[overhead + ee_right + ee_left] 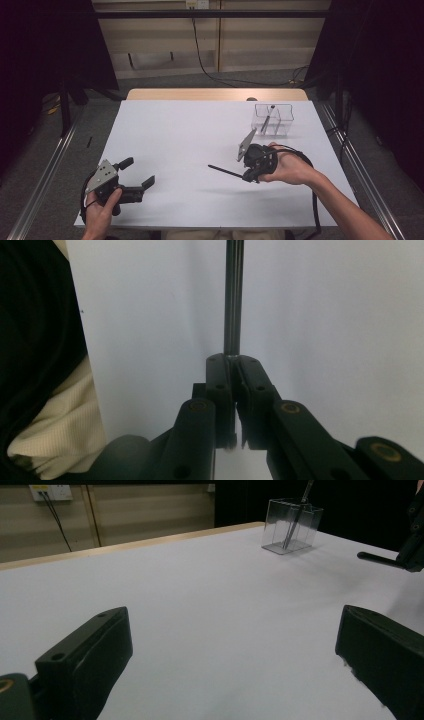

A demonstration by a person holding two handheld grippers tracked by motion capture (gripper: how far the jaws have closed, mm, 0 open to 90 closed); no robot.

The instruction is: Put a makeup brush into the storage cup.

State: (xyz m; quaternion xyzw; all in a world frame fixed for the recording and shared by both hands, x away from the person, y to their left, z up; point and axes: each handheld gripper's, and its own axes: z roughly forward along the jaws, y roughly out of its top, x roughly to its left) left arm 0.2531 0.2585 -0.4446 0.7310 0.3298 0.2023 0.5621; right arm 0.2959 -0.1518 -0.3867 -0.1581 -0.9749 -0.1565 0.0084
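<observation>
Right gripper clenched on a thin black rod (left gripper spread, empty) — the slim rod could pivot or slip between the fingers.

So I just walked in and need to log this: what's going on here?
A person works at a white table with a tool in each hand. The right tool is shut on a thin black rod, held just above the table. The left tool is open and holds nothing. A clear container at the far right holds another thin rod.
</observation>
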